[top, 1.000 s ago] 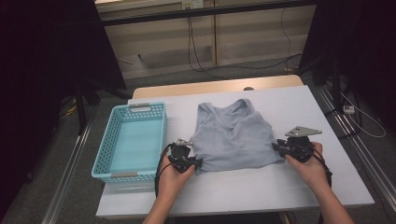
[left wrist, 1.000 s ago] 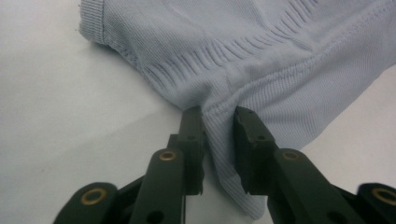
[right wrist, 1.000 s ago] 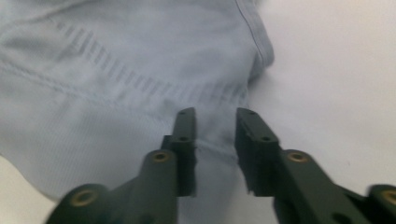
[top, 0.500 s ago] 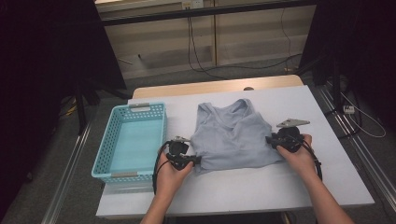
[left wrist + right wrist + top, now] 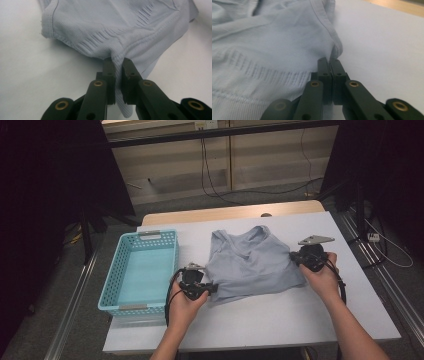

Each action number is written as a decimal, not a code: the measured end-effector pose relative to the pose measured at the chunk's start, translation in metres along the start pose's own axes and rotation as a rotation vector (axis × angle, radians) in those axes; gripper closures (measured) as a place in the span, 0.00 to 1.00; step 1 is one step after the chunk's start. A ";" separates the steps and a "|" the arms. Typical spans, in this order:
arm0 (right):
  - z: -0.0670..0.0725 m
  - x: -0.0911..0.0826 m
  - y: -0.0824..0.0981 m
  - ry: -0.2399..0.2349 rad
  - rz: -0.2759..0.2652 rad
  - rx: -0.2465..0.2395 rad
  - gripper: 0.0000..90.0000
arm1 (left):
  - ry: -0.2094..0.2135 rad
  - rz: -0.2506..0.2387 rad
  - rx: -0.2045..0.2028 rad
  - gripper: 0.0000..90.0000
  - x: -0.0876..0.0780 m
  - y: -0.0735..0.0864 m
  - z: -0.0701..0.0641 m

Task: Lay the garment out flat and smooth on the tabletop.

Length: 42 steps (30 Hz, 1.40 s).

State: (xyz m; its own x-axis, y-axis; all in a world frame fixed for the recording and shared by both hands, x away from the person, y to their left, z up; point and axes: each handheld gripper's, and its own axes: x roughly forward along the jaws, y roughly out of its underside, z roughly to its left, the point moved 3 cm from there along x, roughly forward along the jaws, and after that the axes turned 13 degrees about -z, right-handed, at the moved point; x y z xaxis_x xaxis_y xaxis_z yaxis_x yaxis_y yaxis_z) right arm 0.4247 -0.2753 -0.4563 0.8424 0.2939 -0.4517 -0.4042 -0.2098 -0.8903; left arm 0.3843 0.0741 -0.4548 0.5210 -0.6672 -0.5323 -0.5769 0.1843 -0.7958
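The grey tank top lies flat on the white surface beside the basket; soft and light, we judge. Our left claw pinches its hem, right claw its side edge.

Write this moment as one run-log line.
left tool: shut on top hem | right tool: shut on top edge | basket: empty | top: flat on table
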 end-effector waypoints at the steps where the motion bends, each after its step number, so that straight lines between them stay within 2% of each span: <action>1: -0.002 0.005 0.003 0.003 0.020 0.003 0.99 | 0.004 0.006 -0.002 0.92 0.003 0.002 -0.001; 4: -0.004 0.018 0.013 0.010 0.075 0.004 0.99 | 0.012 0.006 0.009 0.90 0.006 0.004 0.000; 6: -0.003 0.021 0.015 0.012 0.088 -0.003 0.99 | 0.014 0.007 0.012 0.88 0.006 0.004 0.000; 7: -0.003 0.023 0.017 0.017 0.089 -0.013 0.97 | 0.016 0.003 0.012 0.85 0.006 0.004 0.000; 9: -0.002 0.023 0.017 0.025 0.087 -0.028 0.90 | 0.022 0.010 0.005 0.84 0.003 0.005 0.002; 10: -0.002 0.023 0.017 0.025 0.087 -0.028 0.90 | 0.022 0.010 0.005 0.83 0.003 0.005 0.002; 11: -0.003 0.020 0.016 0.049 0.076 -0.041 0.77 | 0.022 0.009 0.001 0.81 0.002 0.005 0.002; 14: -0.001 0.013 0.015 0.029 0.051 -0.025 0.73 | 0.020 0.006 0.002 0.77 -0.003 0.004 0.004; 15: 0.003 0.004 0.015 0.021 0.032 -0.038 0.66 | 0.015 -0.005 0.001 0.71 -0.004 0.004 0.006; 18: 0.010 -0.008 0.016 0.002 0.012 -0.039 0.58 | 0.012 -0.012 -0.003 0.64 -0.008 0.002 0.007; 20: 0.012 -0.012 0.017 0.001 0.005 -0.051 0.58 | 0.006 -0.022 -0.005 0.62 -0.008 0.003 0.006; 21: 0.021 -0.022 0.017 -0.041 -0.037 -0.025 0.58 | 0.006 -0.021 0.001 0.60 -0.008 0.003 0.006; 23: 0.031 -0.027 0.017 -0.092 -0.050 -0.001 0.58 | 0.015 -0.016 -0.003 0.58 -0.007 0.004 0.004; 24: 0.031 -0.027 0.017 -0.092 -0.050 -0.001 0.58 | 0.015 -0.016 -0.003 0.57 -0.007 0.004 0.004; 25: 0.044 -0.029 0.017 -0.131 -0.048 -0.007 0.58 | 0.006 -0.017 -0.001 0.56 -0.005 0.005 0.002; 28: 0.062 -0.026 0.018 -0.162 -0.044 -0.023 0.58 | 0.021 0.004 -0.002 0.57 -0.005 0.007 0.001; 29: 0.062 -0.026 0.018 -0.162 -0.044 -0.023 0.58 | 0.021 0.004 -0.002 0.56 -0.005 0.007 0.001; 31: 0.072 -0.023 0.016 -0.181 -0.042 -0.042 0.58 | 0.017 0.006 0.002 0.55 -0.006 0.007 0.001; 32: 0.082 -0.021 0.013 -0.196 -0.043 -0.039 0.59 | 0.010 -0.001 0.000 0.52 -0.006 0.007 0.002; 33: 0.082 -0.021 0.013 -0.196 -0.043 -0.039 0.59 | 0.006 -0.004 0.002 0.52 -0.007 0.007 0.002; 34: 0.089 -0.019 0.007 -0.219 -0.059 -0.020 0.60 | 0.008 -0.002 0.008 0.51 -0.007 0.007 0.003; 35: 0.089 -0.019 0.007 -0.219 -0.059 -0.020 0.60 | 0.009 -0.004 0.011 0.51 -0.008 0.007 0.003; 36: 0.097 -0.018 0.000 -0.227 -0.064 -0.024 0.61 | 0.016 0.001 0.007 0.52 -0.008 0.007 0.002; 38: 0.103 -0.015 -0.005 -0.211 -0.061 -0.057 0.63 | 0.016 0.000 0.008 0.52 -0.008 0.007 0.002; 40: 0.106 -0.013 -0.006 -0.211 -0.054 -0.058 0.64 | 0.020 0.004 0.012 0.52 -0.008 0.007 0.001; 41: 0.108 -0.009 -0.007 -0.217 -0.049 -0.047 0.66 | 0.015 0.003 0.016 0.52 -0.008 0.007 0.001; 42: 0.111 -0.001 -0.006 -0.205 -0.022 -0.064 0.72 | 0.017 0.005 0.016 0.52 -0.008 0.008 0.001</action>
State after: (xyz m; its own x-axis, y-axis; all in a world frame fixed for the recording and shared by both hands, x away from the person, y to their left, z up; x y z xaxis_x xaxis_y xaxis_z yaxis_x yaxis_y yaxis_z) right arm 0.3870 -0.1704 -0.4570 0.7579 0.4817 -0.4400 -0.3571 -0.2582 -0.8977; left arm 0.3764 0.0818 -0.4569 0.5078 -0.6783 -0.5311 -0.5689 0.1989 -0.7980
